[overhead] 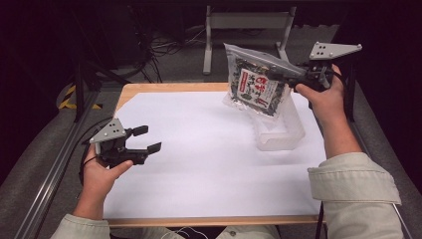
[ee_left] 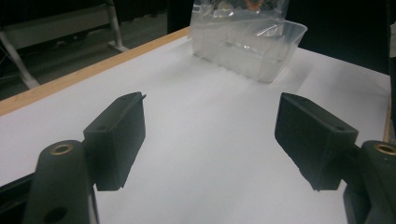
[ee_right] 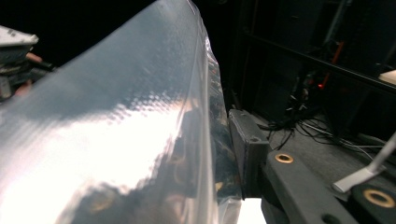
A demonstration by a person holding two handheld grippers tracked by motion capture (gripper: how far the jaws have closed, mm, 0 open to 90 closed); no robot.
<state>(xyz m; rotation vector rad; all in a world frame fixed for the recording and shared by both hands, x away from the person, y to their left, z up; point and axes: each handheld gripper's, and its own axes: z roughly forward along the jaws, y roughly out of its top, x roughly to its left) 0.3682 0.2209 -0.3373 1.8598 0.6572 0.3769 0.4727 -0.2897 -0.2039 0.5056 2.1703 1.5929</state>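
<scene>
A clear bag point(overhead: 256, 87) with dark contents and a red-and-white label hangs tilted in the air at the back right. My right gripper point(overhead: 279, 75) is shut on the bag's upper edge. Just below the bag, a clear plastic container point(overhead: 281, 132) stands on the white sheet point(overhead: 199, 164). In the right gripper view the shiny bag point(ee_right: 116, 130) lies flat against one black finger point(ee_right: 247, 144). My left gripper point(overhead: 148, 139) is low over the sheet's left side, open, with nothing between its fingers. The left gripper view has the open left gripper point(ee_left: 210, 126), with the container point(ee_left: 252, 51) and the bag's bottom point(ee_left: 238, 7) far ahead.
The white sheet covers a wooden table whose edge point(overhead: 164, 87) shows at the back and front. A metal rail point(overhead: 54, 164) runs along the left side. Behind the table are a grey stand point(overhead: 246, 22) and cables point(overhead: 169, 47) on the floor.
</scene>
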